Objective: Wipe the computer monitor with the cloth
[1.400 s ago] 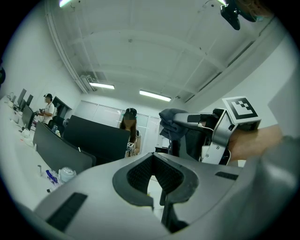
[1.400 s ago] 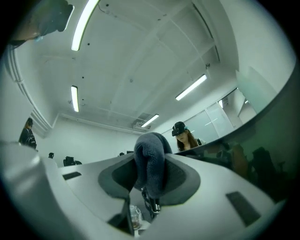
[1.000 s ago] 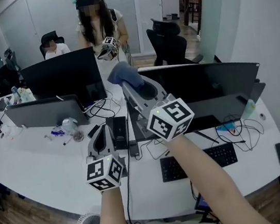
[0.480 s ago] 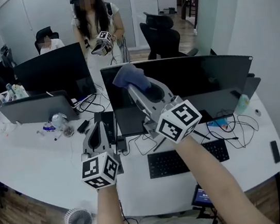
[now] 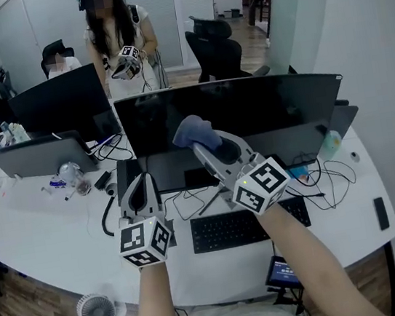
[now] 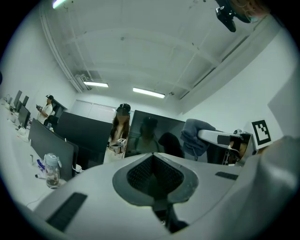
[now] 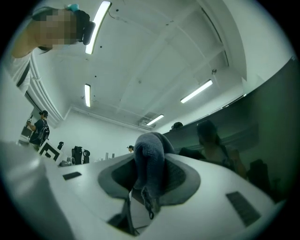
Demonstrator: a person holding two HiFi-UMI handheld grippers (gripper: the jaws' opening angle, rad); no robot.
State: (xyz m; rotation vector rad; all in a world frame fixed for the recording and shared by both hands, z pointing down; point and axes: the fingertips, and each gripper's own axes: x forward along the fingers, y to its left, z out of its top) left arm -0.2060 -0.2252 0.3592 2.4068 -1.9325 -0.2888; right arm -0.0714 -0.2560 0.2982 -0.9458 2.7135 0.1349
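Note:
A wide black computer monitor [image 5: 249,112] stands on the white desk [image 5: 48,238] in front of me, its screen dark. My right gripper [image 5: 206,143] is shut on a blue-grey cloth [image 5: 194,133], held up before the lower left part of the screen. I cannot tell whether the cloth touches the glass. In the right gripper view the cloth [image 7: 150,161] bulges from between the jaws, with the monitor [image 7: 262,136] to the right. My left gripper [image 5: 138,196] is shut and empty, low at the left of the monitor. The left gripper view shows the cloth [image 6: 196,137] against the monitor [image 6: 150,137].
A black keyboard [image 5: 248,225] lies under the monitor, with cables [image 5: 326,178] around it. A second monitor [image 5: 57,101] and a laptop [image 5: 35,157] stand at the left. A person [image 5: 117,37] holding grippers stands behind the desk. A phone [image 5: 381,213] lies at right, and a small fan [image 5: 95,311] is on the floor.
The view has shifted so the monitor now sits centred and nearer. My right gripper with the cloth has come down from the screen's upper left corner to its lower left part.

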